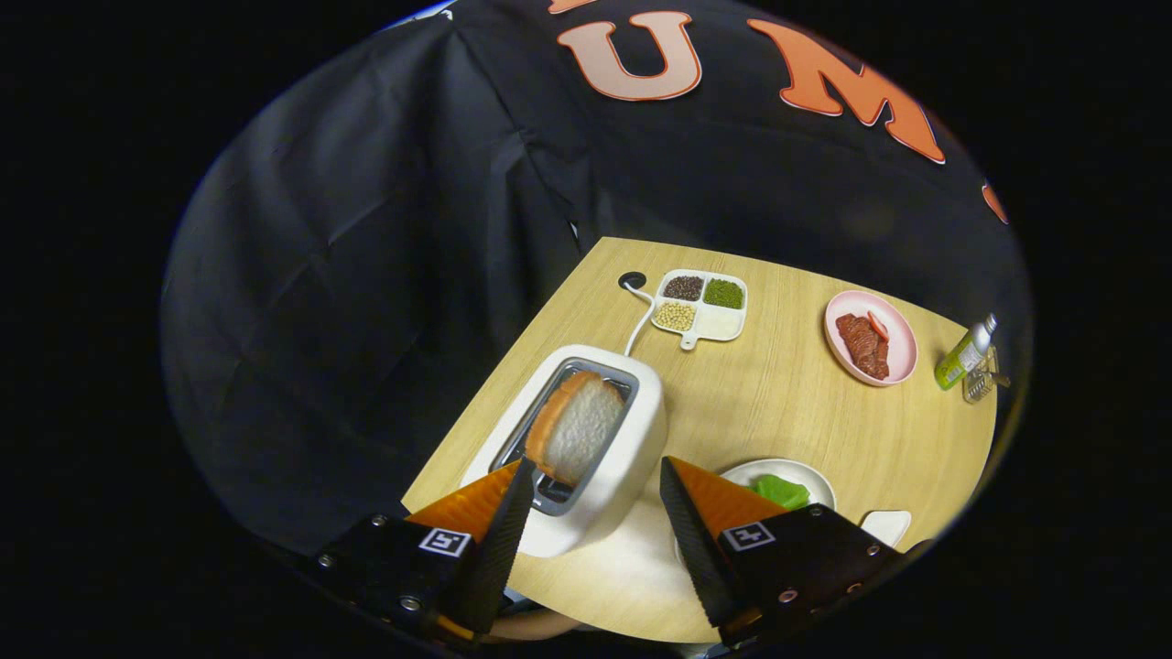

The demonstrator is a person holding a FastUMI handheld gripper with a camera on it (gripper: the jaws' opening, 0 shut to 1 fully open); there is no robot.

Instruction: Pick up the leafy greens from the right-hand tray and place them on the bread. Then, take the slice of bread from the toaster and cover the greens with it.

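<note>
The jaws of the gripper [593,476] stood wide apart and held nothing. The gap between them was lined up with the toaster [600,458], most likely so they could close on the bread next.

One slice of bread [579,428] stuck up out of the toaster slot, tilted, just ahead of the jaws and a little toward the left one. It poked out high, so it looked easy to pinch by its top.

The leafy greens [781,491] lay on a white plate [774,469] just past the right jaw. I could not tell if there was bread under them, because the jaw hid part of the plate. So the greens step looked done, and the toaster slice was still to be taken.

On the counter [778,403] there was one toaster, one white plate, one pink plate [902,343] with meat, one tray [723,325] with four parts, three of them holding beans or seeds, and one bottle [966,352].
</note>
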